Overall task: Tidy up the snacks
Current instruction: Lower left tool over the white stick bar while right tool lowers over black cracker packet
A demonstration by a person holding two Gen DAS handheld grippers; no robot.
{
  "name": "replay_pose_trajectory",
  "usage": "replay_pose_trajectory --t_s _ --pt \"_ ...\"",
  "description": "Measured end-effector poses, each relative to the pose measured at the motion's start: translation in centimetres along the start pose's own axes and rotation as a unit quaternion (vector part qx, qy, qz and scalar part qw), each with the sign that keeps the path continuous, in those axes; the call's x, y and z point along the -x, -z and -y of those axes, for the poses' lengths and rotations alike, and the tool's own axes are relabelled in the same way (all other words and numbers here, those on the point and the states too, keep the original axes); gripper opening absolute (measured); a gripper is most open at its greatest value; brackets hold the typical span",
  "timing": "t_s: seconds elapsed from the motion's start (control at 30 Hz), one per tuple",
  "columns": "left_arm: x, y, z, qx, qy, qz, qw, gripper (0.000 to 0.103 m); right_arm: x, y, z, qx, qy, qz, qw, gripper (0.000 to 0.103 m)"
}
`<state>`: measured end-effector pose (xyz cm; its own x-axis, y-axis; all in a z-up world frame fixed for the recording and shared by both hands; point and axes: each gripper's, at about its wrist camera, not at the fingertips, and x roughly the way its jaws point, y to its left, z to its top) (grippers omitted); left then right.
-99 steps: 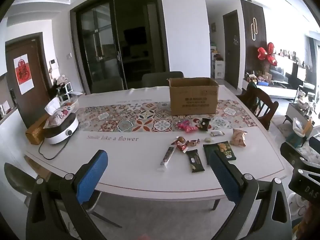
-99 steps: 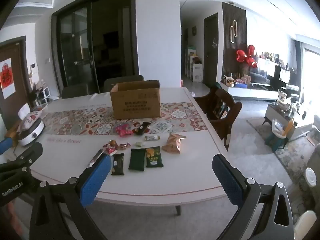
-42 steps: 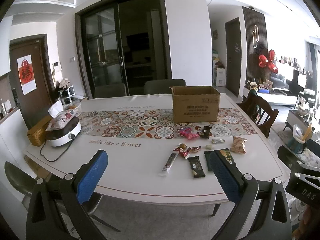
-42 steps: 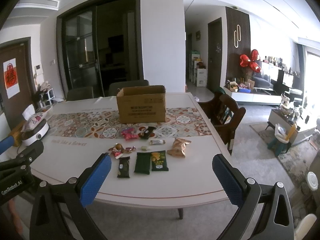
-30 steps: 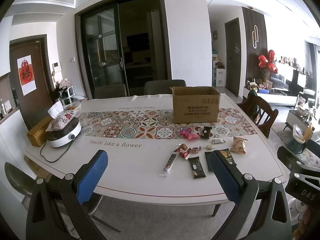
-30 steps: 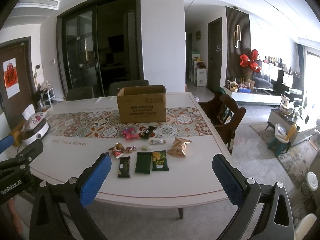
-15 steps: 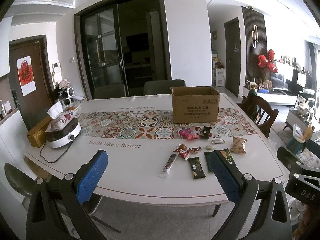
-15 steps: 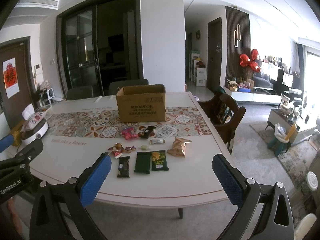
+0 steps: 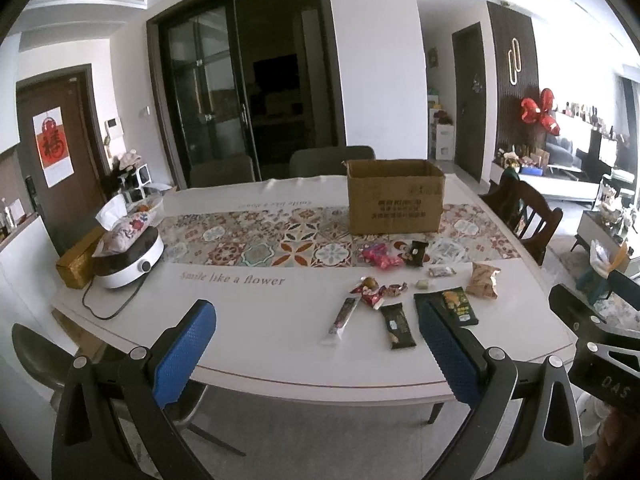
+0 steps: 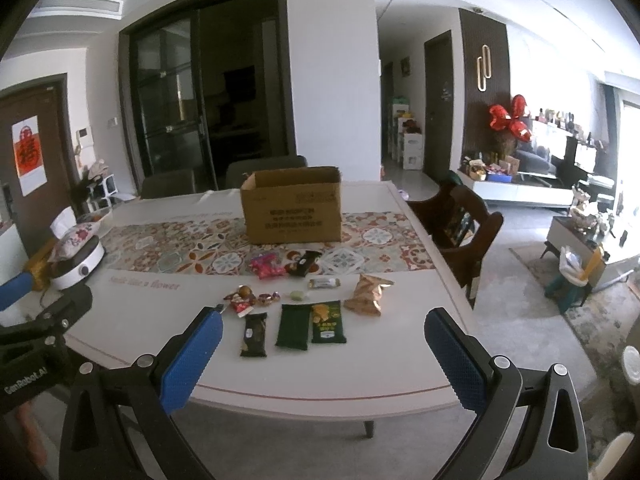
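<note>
1. Left wrist view: the left tool (image 9: 316,344) hangs off the near edge of the bench (image 9: 260,312), its blue pads wide apart with nothing between them.
2. Right wrist view: the right tool (image 10: 322,350) is likewise spread wide and empty, short of the bench edge.
3. A cardboard box (image 10: 292,210) stands open-topped on the patterned runner (image 10: 192,252) toward the far side of the bench.
4. The snacks lie loose in front of the box: a pink packet (image 10: 266,266) and a small dark packet (image 10: 304,262) on the runner's near edge, a crinkled tan bag (image 10: 366,290) to the right, and a plain dark green pack (image 10: 294,326) touching a green chip pack (image 10: 328,322).
5. A black bar wrapper (image 10: 254,334) lies just left of those, with red-wrapped candies (image 10: 244,300) behind it.
6. A long thin stick packet (image 9: 342,318) lies leftmost.
7. A white cooker (image 9: 128,262) sits at the bench's left end, well apart from the snacks.
</note>
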<state>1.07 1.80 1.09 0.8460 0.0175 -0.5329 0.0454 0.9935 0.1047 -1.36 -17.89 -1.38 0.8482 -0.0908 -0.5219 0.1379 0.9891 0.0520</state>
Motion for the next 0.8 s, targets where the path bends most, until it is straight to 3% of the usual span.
replay_pose_trajectory --t_s 0.23,0.4,0.6,0.8 --pt "-3.5 -0.3 -0.1 -0.016 -0.004 -0.024 0.9996 0.103 -3.0 -0.4 -1.6 0.022 -0.015 -0.019 0.999 0.102" --pt "-8.1 -0.6 -0.2 -0.042 0.007 -0.049 0.9979 0.093 -7.1 -0.7 -3.1 0.024 -0.02 -0.055 0.998 0.102" --pt "-15.3 -1.5 -0.3 -0.073 0.043 -0.093 0.9921 0.084 -13.0 -1.3 -5.1 0.026 -0.013 -0.105 0.994 0.095" --pt "-21.0 -1.3 -0.1 -0.118 0.098 -0.141 0.9781 0.076 -19.0 -0.9 -7.0 0.013 -0.006 -0.17 0.985 0.082"
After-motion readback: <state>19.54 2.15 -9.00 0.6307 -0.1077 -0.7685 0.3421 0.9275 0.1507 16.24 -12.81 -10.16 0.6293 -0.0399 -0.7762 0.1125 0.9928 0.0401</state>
